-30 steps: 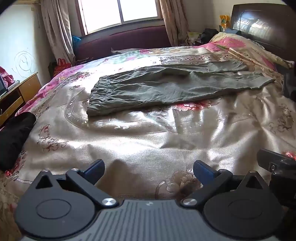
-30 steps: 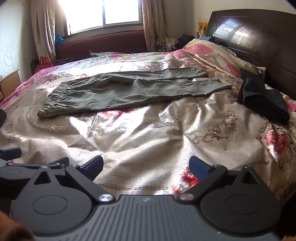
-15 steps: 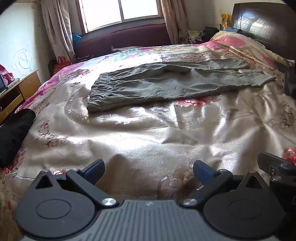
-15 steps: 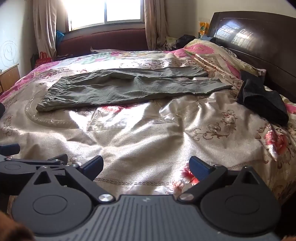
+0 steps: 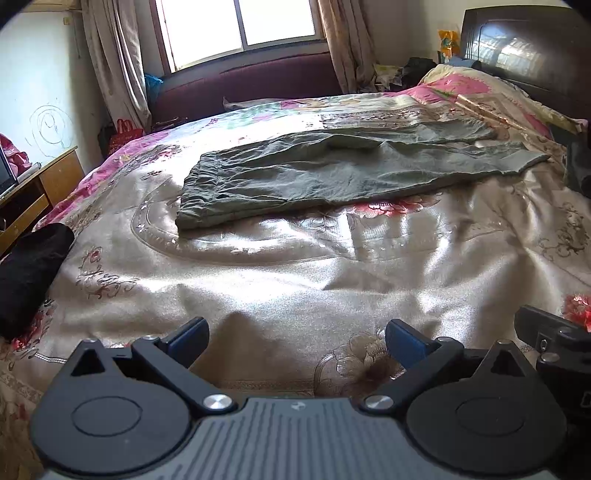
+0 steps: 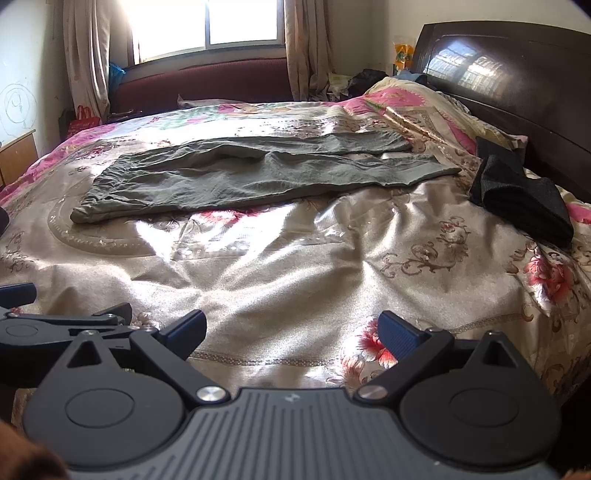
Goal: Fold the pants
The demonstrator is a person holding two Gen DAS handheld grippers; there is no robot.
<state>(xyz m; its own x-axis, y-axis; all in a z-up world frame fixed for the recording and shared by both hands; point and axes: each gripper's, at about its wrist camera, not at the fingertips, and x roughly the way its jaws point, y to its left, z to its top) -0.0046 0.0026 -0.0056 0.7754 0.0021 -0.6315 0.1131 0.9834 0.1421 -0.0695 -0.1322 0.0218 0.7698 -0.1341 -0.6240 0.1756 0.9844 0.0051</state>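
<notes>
Both grippers advanced; pants (image 5: pixel 332 173) remain well ahead.

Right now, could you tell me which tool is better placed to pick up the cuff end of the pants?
Probably the right tool: the cuffs of the green pants point toward the headboard on its side. The left tool sits nearer the waistband.

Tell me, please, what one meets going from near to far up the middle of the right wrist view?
right gripper → floral bedspread → green pants → maroon sofa back → bright window
</notes>
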